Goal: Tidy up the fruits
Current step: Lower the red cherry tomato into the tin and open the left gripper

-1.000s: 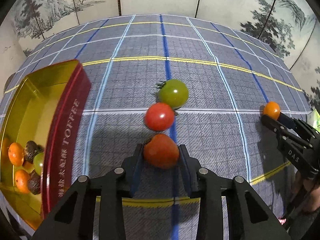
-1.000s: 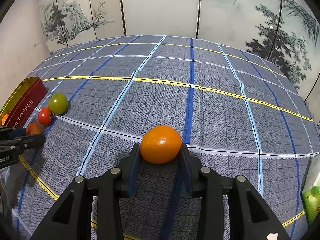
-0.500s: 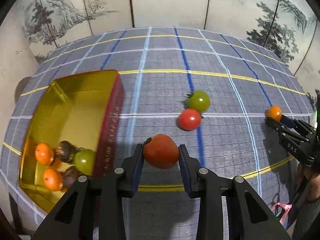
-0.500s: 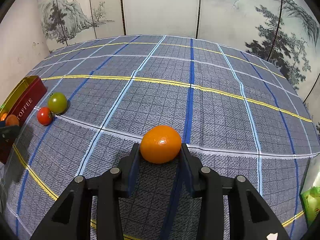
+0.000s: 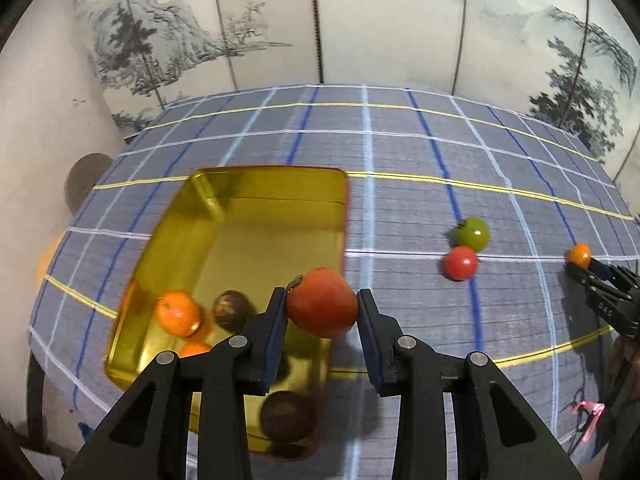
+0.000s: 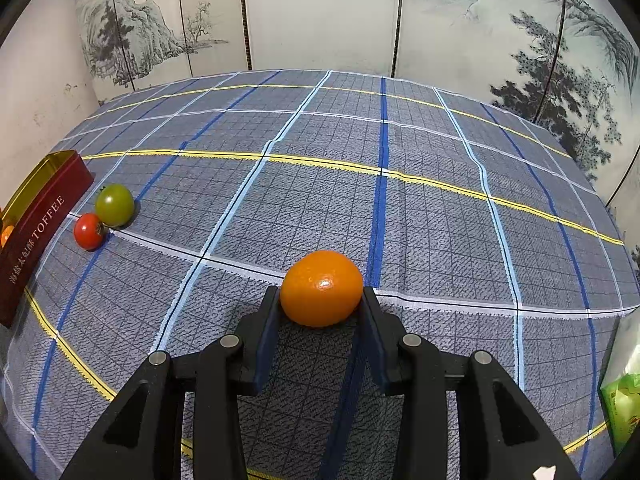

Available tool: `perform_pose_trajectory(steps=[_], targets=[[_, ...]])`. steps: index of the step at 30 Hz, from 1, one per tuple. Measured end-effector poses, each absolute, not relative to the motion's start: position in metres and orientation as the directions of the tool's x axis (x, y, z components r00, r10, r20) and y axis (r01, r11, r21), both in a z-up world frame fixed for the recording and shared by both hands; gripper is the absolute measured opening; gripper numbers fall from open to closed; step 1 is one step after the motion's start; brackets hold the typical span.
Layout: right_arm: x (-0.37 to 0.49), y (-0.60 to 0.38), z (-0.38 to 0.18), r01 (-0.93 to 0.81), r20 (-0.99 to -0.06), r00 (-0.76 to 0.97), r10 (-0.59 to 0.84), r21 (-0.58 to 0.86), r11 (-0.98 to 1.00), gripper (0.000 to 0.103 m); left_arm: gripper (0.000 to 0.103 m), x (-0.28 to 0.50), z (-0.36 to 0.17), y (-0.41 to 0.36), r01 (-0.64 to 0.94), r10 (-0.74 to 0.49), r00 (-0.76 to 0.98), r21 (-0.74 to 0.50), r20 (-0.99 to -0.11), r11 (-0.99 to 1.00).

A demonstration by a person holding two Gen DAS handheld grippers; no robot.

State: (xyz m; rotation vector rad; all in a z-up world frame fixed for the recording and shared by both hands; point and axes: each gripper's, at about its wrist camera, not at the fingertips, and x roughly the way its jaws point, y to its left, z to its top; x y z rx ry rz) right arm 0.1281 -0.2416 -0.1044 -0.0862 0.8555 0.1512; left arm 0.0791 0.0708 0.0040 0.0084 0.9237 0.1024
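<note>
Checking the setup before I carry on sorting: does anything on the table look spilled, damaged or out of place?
Nothing spilled or damaged. Only two fruits lie loose on the cloth outside the tin: a green tomato and a red tomato, touching each other.

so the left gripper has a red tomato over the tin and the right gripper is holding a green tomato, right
Not quite. The right gripper is shut on an orange, as the right wrist view shows. The green tomato lies on the cloth. The left gripper does hold a red tomato over the tin.
</note>
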Motion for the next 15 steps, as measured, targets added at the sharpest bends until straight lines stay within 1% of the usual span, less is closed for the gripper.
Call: perform_pose_trajectory(steps=[15], targets=[[0.128,-0.242,-0.104,-0.167,-0.757,0.646,0.095,-0.019,0.986,0.037,0.036,0.071,-0.01,0.117,-0.183,0.151,0.56,0.056,-0.814,0.982]])
